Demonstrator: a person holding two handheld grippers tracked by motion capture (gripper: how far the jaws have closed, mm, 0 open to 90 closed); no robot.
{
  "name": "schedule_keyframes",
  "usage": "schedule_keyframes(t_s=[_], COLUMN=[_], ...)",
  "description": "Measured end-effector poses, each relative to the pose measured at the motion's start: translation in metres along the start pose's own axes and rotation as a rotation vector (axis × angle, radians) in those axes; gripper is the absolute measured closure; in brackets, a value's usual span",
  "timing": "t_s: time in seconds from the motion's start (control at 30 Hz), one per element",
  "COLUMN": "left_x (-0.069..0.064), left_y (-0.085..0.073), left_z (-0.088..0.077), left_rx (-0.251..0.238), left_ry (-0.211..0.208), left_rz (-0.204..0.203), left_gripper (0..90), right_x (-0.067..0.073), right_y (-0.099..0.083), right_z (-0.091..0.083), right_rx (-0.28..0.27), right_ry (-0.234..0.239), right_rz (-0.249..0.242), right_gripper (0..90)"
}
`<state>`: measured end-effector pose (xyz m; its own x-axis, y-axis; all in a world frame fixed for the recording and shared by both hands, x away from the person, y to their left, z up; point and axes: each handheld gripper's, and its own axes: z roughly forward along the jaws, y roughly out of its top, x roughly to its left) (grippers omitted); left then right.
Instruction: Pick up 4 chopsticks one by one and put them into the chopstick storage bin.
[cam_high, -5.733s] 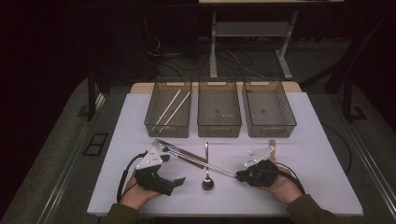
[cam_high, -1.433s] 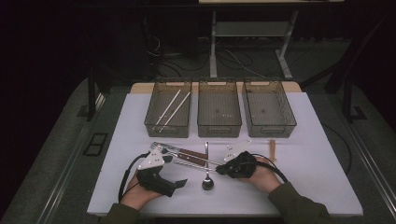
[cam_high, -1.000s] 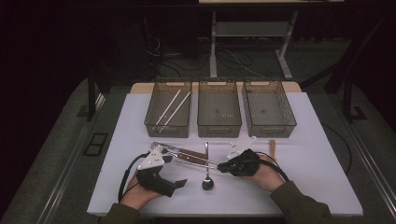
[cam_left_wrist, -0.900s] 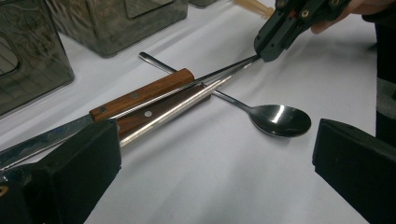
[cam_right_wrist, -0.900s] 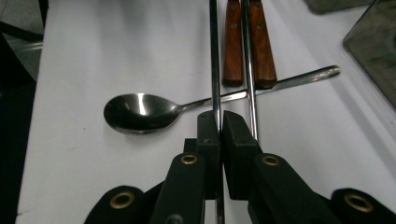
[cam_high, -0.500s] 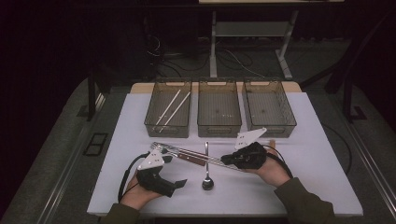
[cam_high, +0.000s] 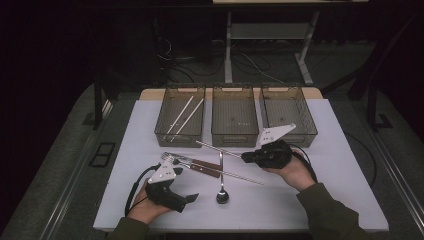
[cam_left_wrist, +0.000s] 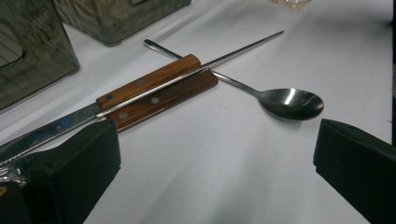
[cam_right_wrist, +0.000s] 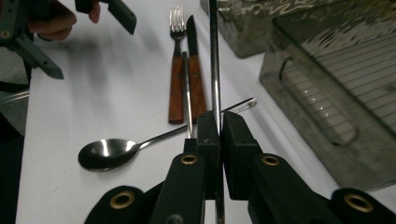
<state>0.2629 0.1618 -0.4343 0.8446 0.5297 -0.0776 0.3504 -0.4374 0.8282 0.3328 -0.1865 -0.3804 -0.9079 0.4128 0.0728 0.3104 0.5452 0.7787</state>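
Right gripper (cam_high: 246, 157) jaws clamped on a metal chopstick (cam_high: 217, 148), held above the table just before the middle bin (cam_high: 234, 137). Left gripper (cam_high: 192, 198) jaws wide apart, nothing between, near the table's front edge by the spoon (cam_high: 222, 192).

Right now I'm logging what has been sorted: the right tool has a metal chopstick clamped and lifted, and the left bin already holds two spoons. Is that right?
Not quite. The right tool does clamp a metal chopstick, but the left bin holds two chopsticks, not spoons, as the high view shows. The one spoon lies on the table.
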Motion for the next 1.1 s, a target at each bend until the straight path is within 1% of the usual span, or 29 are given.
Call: schedule_keyframes(t_s=[0.1, 0.23, 0.3, 0.53, 0.7, 0.8, 1.03, 1.1], left_x=[0.002, 0.004, 0.005, 0.006, 0.007, 0.007, 0.005, 0.005], left_y=[-0.001, -0.002, -0.001, 0.001, 0.002, 0.002, 0.003, 0.003], left_z=[0.000, 0.000, 0.001, 0.007, 0.009, 0.008, 0.010, 0.009], left_rx=[0.000, -0.002, -0.008, 0.004, 0.007, -0.001, 0.005, 0.005], left_ry=[-0.002, -0.003, -0.009, -0.017, -0.017, -0.017, -0.020, -0.021], left_rz=[-0.009, -0.011, -0.009, -0.007, -0.007, -0.009, 0.002, 0.003], left_gripper=[0.0, 0.0, 0.0, 0.0, 0.0, 0.0, 0.0, 0.0], right_x=[-0.004, -0.010, -0.013, -0.023, -0.031, -0.034, -0.042, -0.045], right_y=[0.009, 0.020, 0.025, 0.045, 0.062, 0.073, 0.091, 0.096], right_z=[-0.002, -0.003, -0.002, 0.003, 0.010, 0.016, 0.038, 0.044], right_rx=[-0.003, -0.007, -0.006, 0.007, 0.019, 0.023, 0.044, 0.047], right_ry=[-0.007, -0.021, -0.028, -0.060, -0.089, -0.100, -0.122, -0.128], right_rz=[0.010, 0.022, 0.033, 0.053, 0.057, 0.070, 0.091, 0.111], right_gripper=[86.0, 86.0, 86.0, 86.0, 86.0, 86.0, 86.0, 85.9])
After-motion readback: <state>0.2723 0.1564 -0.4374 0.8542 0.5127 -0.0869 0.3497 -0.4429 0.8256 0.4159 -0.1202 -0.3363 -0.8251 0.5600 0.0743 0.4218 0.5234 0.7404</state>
